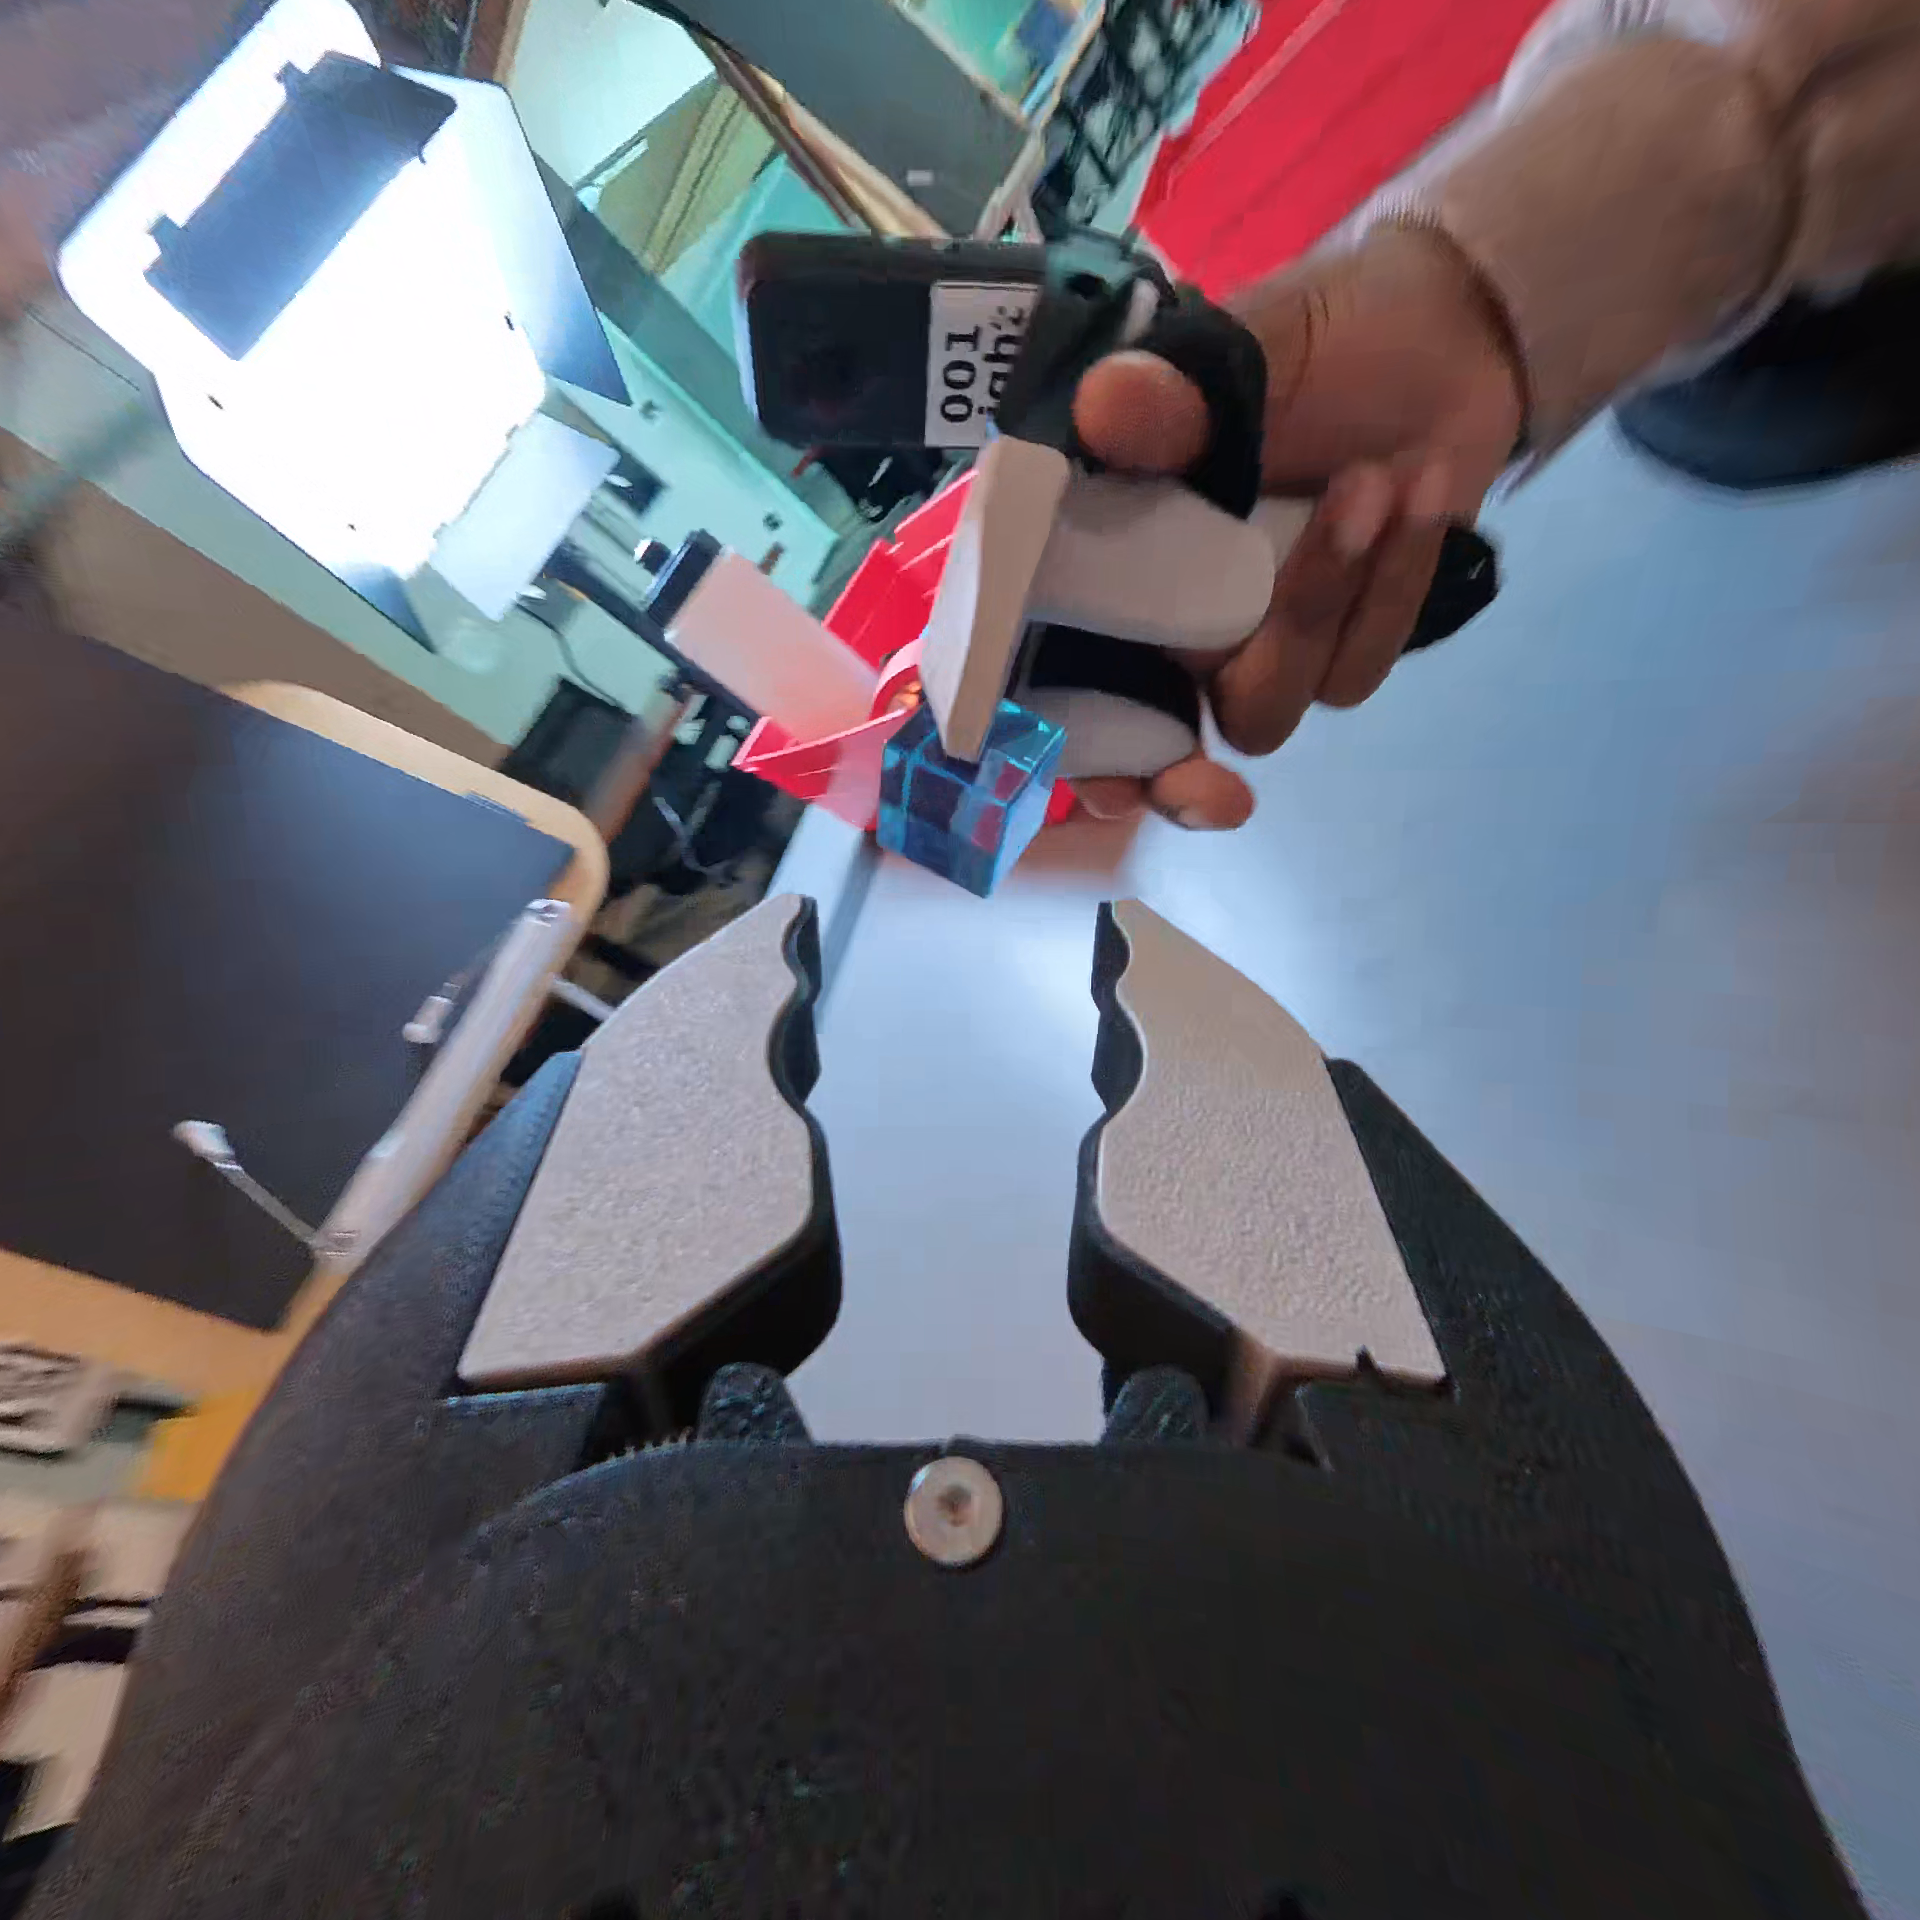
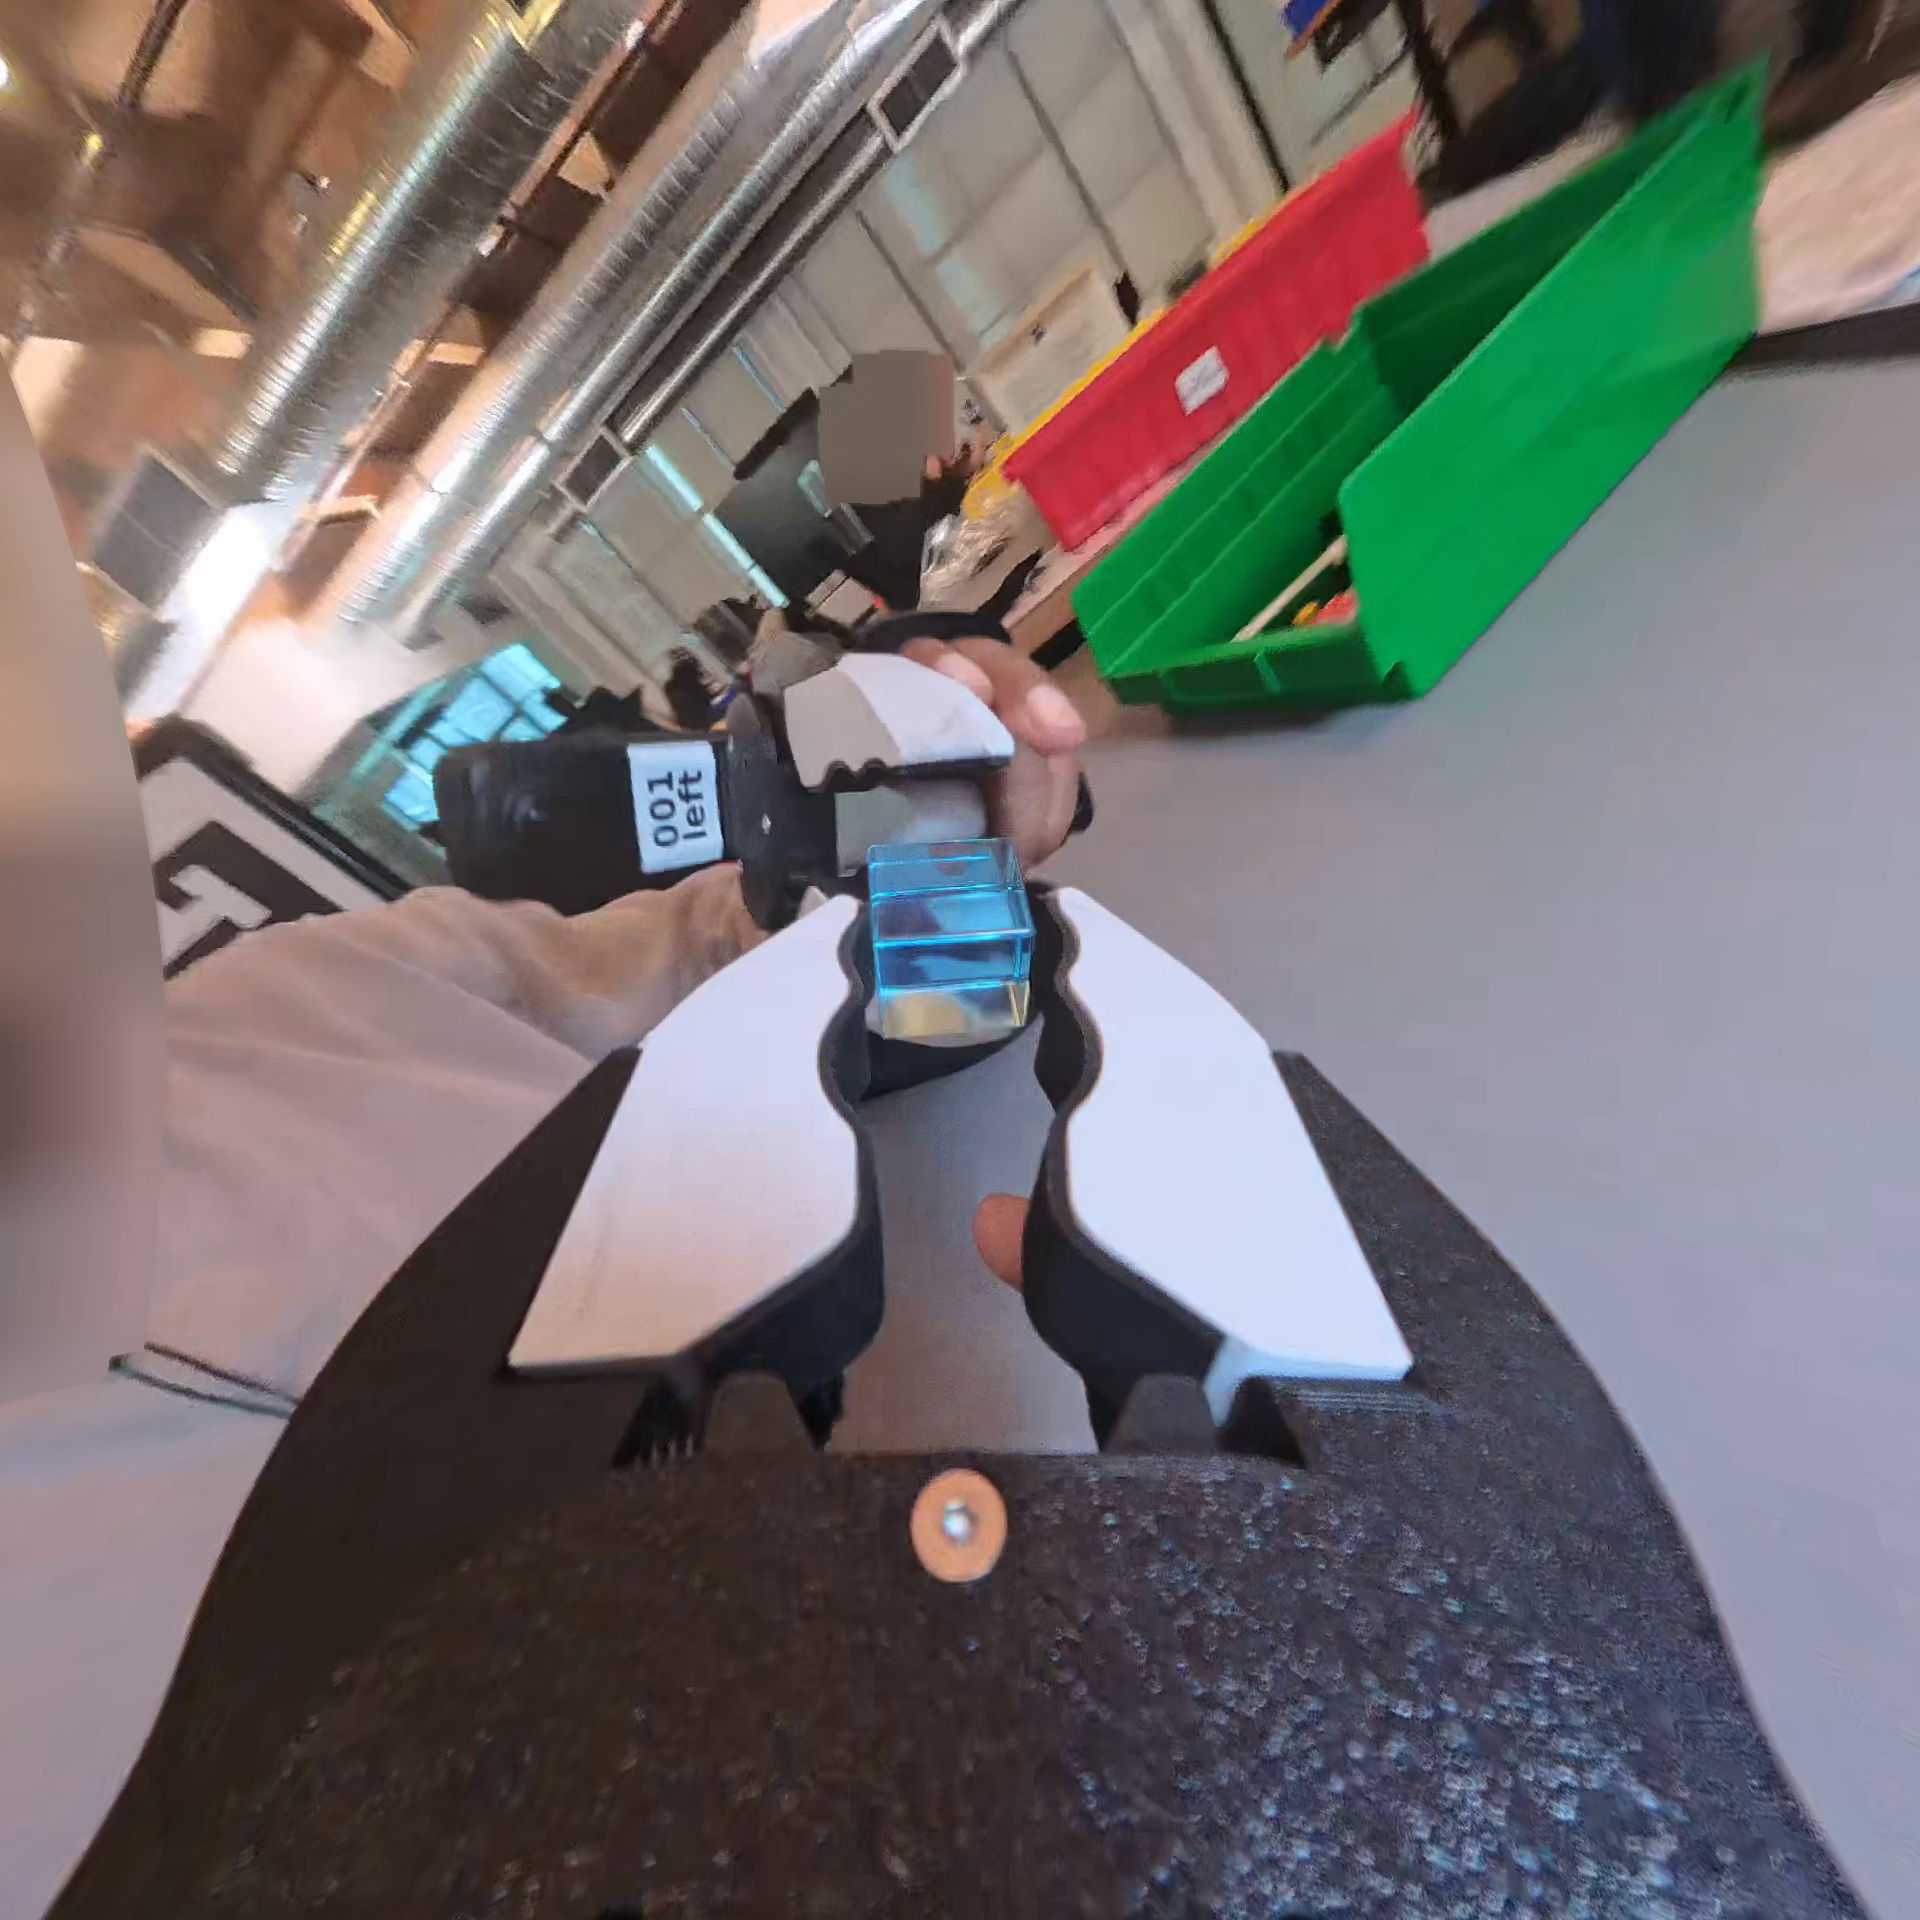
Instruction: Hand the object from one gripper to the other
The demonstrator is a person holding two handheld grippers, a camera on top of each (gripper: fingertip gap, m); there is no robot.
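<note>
- The right gripper (image 2: pixel 951 935) has its white fingers (image 2: pixel 1164 1122) clamped on a clear blue cube (image 2: pixel 951 935), which sits between the wavy black pads at the very tips.
- Seen from the left wrist, that cube (image 1: pixel 966 800) hangs at the end of the right gripper (image 1: pixel 961 748), raised off the grey table (image 1: pixel 1558 1039), with one white finger (image 1: pixel 987 592) crossing in front of it.
- The left gripper (image 1: pixel 956 914) has its fingers (image 1: pixel 665 1132) well apart with nothing between them; the cube is just beyond their tips, not touching.
- From the right wrist, the left gripper (image 2: pixel 904 774) lies just behind the cube, turned sideways, with only part of its upper finger (image 2: pixel 894 717) clear.
- A hand (image 1: pixel 1340 540) wraps the right gripper's handle; another hand (image 2: pixel 1029 748) holds the left one, with a beige sleeve (image 2: pixel 416 997) crossing the lower left.
- A labelled black camera (image 1: pixel 873 353) is mounted on the right gripper.
- Green bins (image 2: pixel 1455 499) and a red bin (image 2: pixel 1236 343) stand at the table's far side.
- Motion blur softens the background.
</note>
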